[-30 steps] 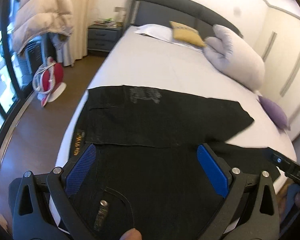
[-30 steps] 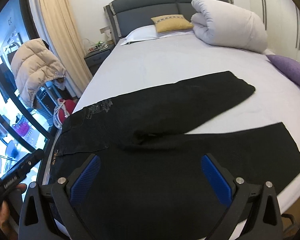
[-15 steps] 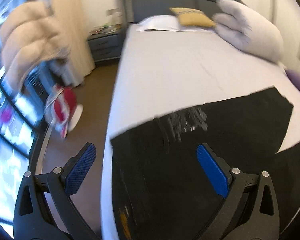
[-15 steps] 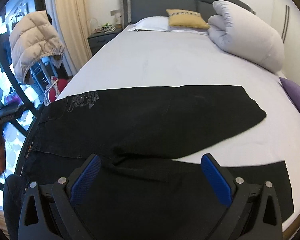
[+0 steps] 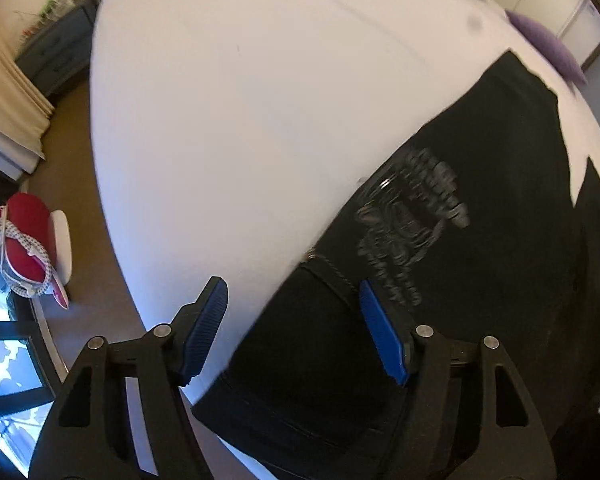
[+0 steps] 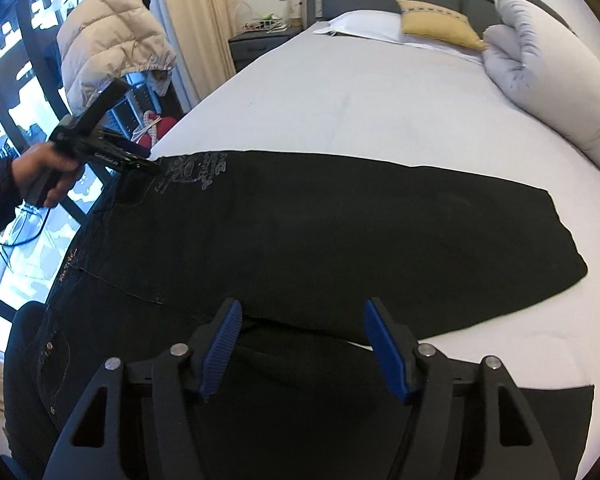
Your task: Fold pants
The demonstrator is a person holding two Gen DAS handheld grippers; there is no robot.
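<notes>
Two black grippers with blue finger pads hang over black denim pants point(image 6: 300, 232) spread flat across the near part of a white-sheeted bed point(image 6: 380, 100). The left gripper point(image 5: 294, 330) gapes above the waistband's far corner; the right gripper point(image 6: 302, 346) stands parted above the crotch.

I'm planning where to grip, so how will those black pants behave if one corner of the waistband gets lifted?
The black pants lie flat and follow the bed, so they will probably drape limply. The seams and rivets suggest denim, likely heavy enough to drag. The left gripper straddles the waist corner; one pinch would likely lift only that corner.
</notes>
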